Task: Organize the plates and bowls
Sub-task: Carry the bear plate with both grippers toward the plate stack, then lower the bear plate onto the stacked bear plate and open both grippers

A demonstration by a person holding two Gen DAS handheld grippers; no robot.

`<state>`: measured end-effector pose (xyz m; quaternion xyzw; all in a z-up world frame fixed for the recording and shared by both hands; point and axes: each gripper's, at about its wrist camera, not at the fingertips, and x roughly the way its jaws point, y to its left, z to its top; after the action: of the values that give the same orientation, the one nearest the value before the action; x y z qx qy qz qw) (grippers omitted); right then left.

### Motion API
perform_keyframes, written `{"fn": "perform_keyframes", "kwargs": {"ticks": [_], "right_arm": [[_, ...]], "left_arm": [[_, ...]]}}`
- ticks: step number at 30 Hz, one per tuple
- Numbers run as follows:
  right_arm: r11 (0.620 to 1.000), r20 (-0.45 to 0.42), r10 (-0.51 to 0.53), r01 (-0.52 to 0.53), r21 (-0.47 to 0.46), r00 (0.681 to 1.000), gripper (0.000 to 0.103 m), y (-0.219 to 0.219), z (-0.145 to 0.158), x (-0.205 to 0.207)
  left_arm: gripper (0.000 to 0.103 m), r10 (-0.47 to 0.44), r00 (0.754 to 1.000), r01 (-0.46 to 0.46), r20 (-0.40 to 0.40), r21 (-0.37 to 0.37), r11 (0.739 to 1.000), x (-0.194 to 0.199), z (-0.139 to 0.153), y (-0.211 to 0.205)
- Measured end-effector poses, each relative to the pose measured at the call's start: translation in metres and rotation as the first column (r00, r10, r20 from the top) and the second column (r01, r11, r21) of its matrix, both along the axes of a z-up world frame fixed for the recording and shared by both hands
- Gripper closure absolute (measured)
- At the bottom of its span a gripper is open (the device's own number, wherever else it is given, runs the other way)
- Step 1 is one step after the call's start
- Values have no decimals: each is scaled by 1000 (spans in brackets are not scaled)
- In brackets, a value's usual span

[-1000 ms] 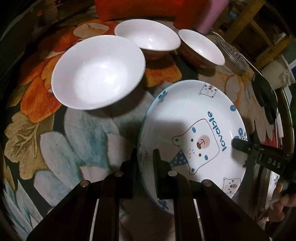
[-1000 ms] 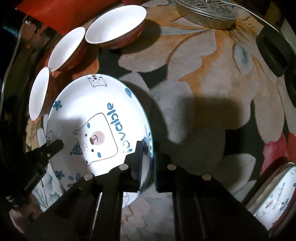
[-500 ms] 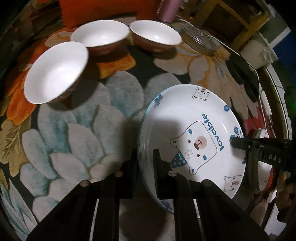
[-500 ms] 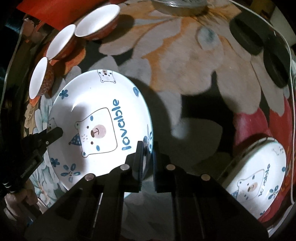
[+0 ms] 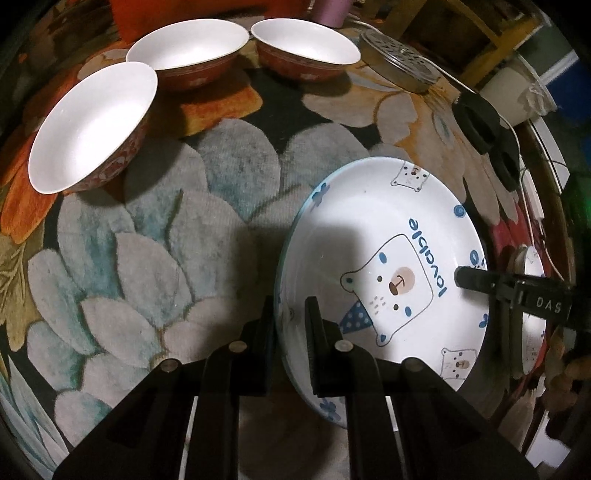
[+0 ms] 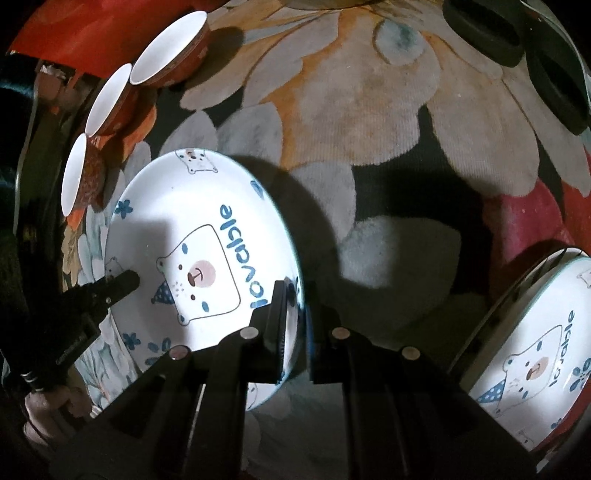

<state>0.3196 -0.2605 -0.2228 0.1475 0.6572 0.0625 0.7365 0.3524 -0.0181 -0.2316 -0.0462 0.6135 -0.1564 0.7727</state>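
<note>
Surface: a floral cloth (image 5: 155,236) in grey-blue, orange, red and black covers the table (the weave shows fine ribbing in the right wrist view).
Held plate: a white bear plate (image 5: 391,258) printed "lovable" is lifted above the cloth, tilted, between both grippers.
Left gripper (image 5: 290,332): jaws nearly closed, pinching the plate's near-left rim, one finger inside and one outside.
Right gripper (image 6: 297,317): jaws narrowed on the opposite rim of the same plate (image 6: 192,258), clamping it.
Bowls: three white bowls (image 5: 188,48) with red-patterned outsides stand in a curved row on the cloth at the far left, rims nearly touching, well apart from the plate.
Second plate: a matching bear plate (image 6: 535,354) sits at the cloth's right edge, on or in something dark-rimmed (cannot tell what).
Other items: a perforated metal lid (image 5: 400,61) lies beyond the bowls; two dark ring-shaped objects (image 6: 484,29) rest near the far right edge.
Room: dim; yellow wooden furniture (image 5: 476,33) and a pink cup (image 5: 330,11) stand behind the table.
</note>
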Motion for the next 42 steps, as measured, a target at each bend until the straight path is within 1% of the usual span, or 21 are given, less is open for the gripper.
{"fn": "perform_keyframes", "kwargs": {"ticks": [4,8,12,19,25,33,37,42], "right_arm": [[1000,5,27,-27,-6,1000,94,4,10,-4],[999,10,31,-31,-28,999,95,-2,24,-4],[999,10,20,-20,-39,1000,95,-9,34,-14],[998,-2,-37,37,-59,999,95,-50,49,-39],[990,-13,-119,118,-74,993,94,-99,60,-70],[973,-36,-217,213,-92,975,94,-149,56,-96],[966,-43,-245,240,-96,969,94,-167,52,-104],[961,-57,-267,262,-90,962,92,-187,48,-113]], "left_arm": [[90,-21,1000,21,20,6,1000,-8,5,-4],[90,-34,999,34,33,-12,999,-11,15,-15],[90,-55,997,56,52,-32,998,-10,26,-32],[90,-115,991,120,74,-71,990,-14,43,-77],[90,-193,978,201,84,-94,975,-26,52,-131],[90,-272,960,278,68,-103,955,-45,50,-192],[90,-293,954,298,66,-103,949,-48,48,-213],[90,-316,945,323,83,-92,942,-50,51,-234]]}}
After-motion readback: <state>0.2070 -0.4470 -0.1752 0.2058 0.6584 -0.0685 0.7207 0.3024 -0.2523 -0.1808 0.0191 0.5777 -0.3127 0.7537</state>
